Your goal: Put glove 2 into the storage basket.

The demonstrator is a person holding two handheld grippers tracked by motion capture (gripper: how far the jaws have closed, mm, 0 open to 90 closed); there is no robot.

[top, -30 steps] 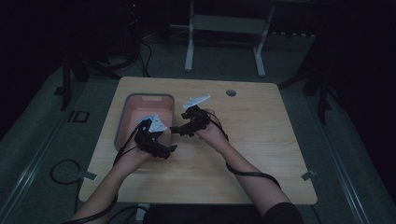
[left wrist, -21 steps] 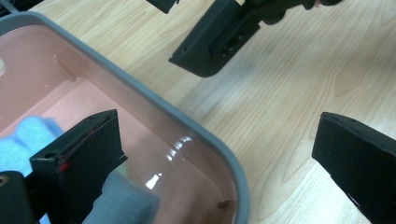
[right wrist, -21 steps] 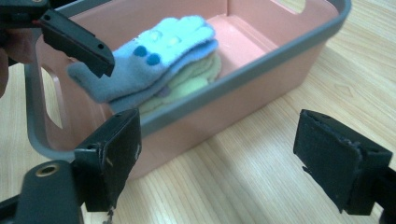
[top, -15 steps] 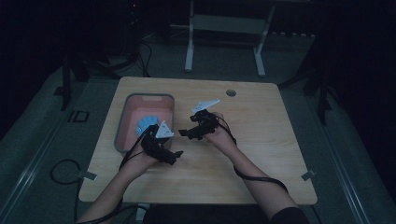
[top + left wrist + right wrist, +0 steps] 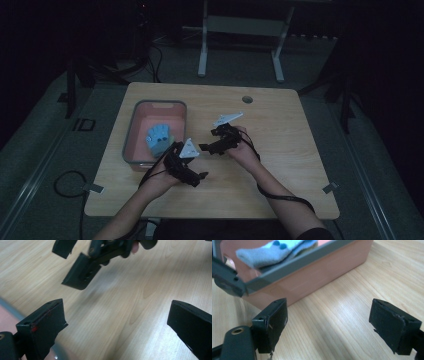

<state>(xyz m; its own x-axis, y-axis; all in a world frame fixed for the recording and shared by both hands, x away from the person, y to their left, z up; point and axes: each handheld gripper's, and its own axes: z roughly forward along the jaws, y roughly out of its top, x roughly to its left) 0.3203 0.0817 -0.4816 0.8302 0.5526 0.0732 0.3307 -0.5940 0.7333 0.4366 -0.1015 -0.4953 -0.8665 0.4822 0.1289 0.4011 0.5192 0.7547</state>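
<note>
The light-blue dotted cloth [image 5: 158, 138] lies inside the pink plastic bin [image 5: 131, 135] at ten o'clock. Both the left gripper [image 5: 198, 176] and the right gripper [image 5: 205, 148] hang wide-jawed and empty over the wooden table [image 5: 280, 120]. I judge the placing done; next comes drawing the hands clear.

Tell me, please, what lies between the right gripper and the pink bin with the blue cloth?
Only bare wooden table. In the right gripper view, the open right gripper faces the pink bin, which holds the blue cloth.
</note>
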